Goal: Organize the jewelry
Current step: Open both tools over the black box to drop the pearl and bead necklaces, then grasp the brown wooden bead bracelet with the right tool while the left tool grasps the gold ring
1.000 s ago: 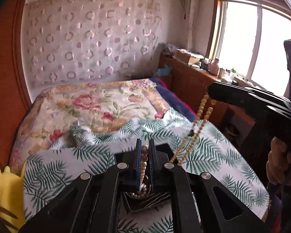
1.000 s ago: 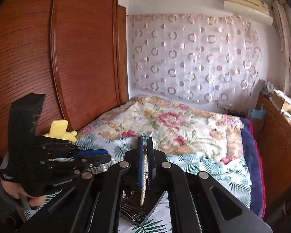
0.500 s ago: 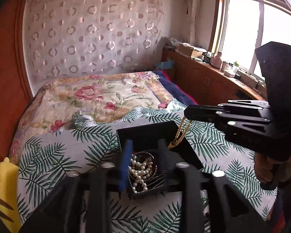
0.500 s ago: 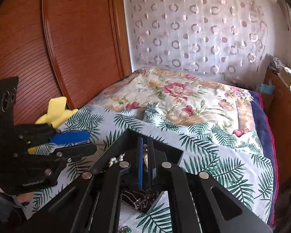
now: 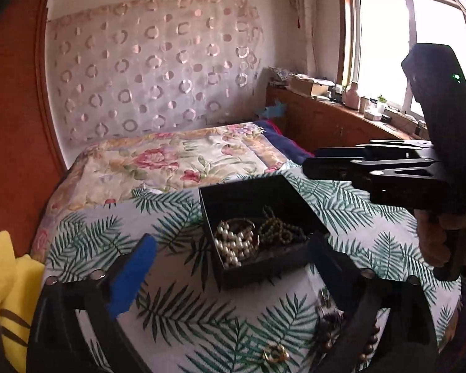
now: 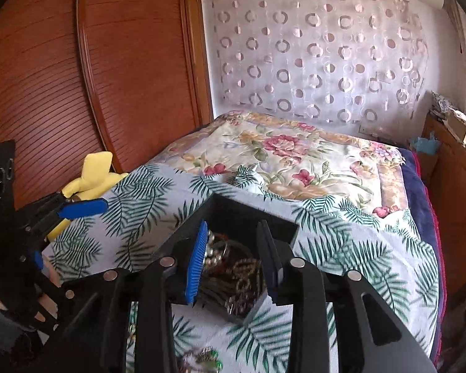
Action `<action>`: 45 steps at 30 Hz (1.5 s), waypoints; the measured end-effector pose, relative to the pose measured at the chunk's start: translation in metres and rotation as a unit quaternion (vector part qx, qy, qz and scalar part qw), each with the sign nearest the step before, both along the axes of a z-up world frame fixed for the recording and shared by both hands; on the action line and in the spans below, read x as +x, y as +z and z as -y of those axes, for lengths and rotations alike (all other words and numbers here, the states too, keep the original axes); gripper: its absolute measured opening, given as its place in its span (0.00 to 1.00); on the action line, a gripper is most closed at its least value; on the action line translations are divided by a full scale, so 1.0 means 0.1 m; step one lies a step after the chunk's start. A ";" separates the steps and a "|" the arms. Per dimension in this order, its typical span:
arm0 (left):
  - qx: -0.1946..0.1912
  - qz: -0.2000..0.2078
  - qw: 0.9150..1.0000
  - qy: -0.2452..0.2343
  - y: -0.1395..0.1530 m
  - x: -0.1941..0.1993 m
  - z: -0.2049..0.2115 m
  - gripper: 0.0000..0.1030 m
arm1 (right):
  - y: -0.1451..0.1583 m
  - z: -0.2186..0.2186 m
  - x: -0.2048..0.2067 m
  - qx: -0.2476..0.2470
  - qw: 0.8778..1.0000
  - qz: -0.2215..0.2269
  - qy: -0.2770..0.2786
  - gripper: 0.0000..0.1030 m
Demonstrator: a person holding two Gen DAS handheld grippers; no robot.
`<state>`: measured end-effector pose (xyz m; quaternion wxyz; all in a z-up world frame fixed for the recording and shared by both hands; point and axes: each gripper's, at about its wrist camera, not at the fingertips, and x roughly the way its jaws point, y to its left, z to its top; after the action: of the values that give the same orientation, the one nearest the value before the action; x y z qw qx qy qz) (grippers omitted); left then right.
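Observation:
A black open box (image 5: pixel 248 192) sits on the palm-print bedspread (image 5: pixel 177 310). Inside lie a white pearl necklace (image 5: pixel 233 245) and a tan bead necklace (image 5: pixel 276 228). My left gripper (image 5: pixel 231 237) hangs just before the box. Its jaws are opening wide and nothing is between them. My right gripper (image 6: pixel 233 227) hovers over the same box (image 6: pixel 254 208). Its jaws are opening too, clear of the tangled jewelry (image 6: pixel 233 267) below. From the left wrist the right gripper (image 5: pixel 313 160) shows above the box's far right corner.
Loose pieces lie on the bedspread near me: a gold ring (image 5: pixel 275 354), dark beads (image 5: pixel 332 326), a green-stone piece (image 6: pixel 208 360). A yellow plush toy (image 6: pixel 90 177) sits at the left edge by the wooden wardrobe (image 6: pixel 77 77). A floral quilt (image 5: pixel 177 158) lies beyond.
Both grippers came down over the box and went from shut to open. The pearl strand left the left jaws and the tan bead strand left the right; both now lie in the box.

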<state>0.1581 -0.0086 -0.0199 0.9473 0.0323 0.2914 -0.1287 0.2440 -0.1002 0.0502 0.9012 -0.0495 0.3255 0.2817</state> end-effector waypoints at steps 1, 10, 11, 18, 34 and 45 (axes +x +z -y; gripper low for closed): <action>0.001 -0.001 1.000 0.001 -0.02 -0.04 0.00 0.93 | -0.02 0.03 -0.07 0.001 1.000 -0.001 0.000 0.35; 0.000 -0.020 1.000 -0.006 -0.31 -0.42 -0.06 0.93 | -0.41 0.21 -0.56 -0.014 0.999 -0.034 0.007 0.35; 0.000 -0.023 1.000 -0.005 -0.33 -0.44 -0.06 0.93 | -0.46 0.22 -0.61 -0.016 0.999 -0.037 0.008 0.35; -0.006 -0.045 0.999 0.001 -0.47 -0.62 -0.14 0.93 | -0.80 0.35 -0.90 -0.024 0.997 -0.070 0.004 0.35; 0.005 -0.067 0.998 0.004 -0.62 -0.67 -0.12 0.93 | -1.06 0.19 -1.12 -0.069 0.992 -0.104 0.004 0.22; 0.008 -0.093 0.995 -0.022 -0.68 -0.64 0.01 0.71 | -0.86 0.31 -1.31 -0.038 0.997 -0.071 0.019 0.14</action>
<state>0.0945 -0.0099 -0.0882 0.9128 0.0339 0.3785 -0.1493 0.1134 -0.1314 -0.0360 0.8680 -0.0700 0.3978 0.2890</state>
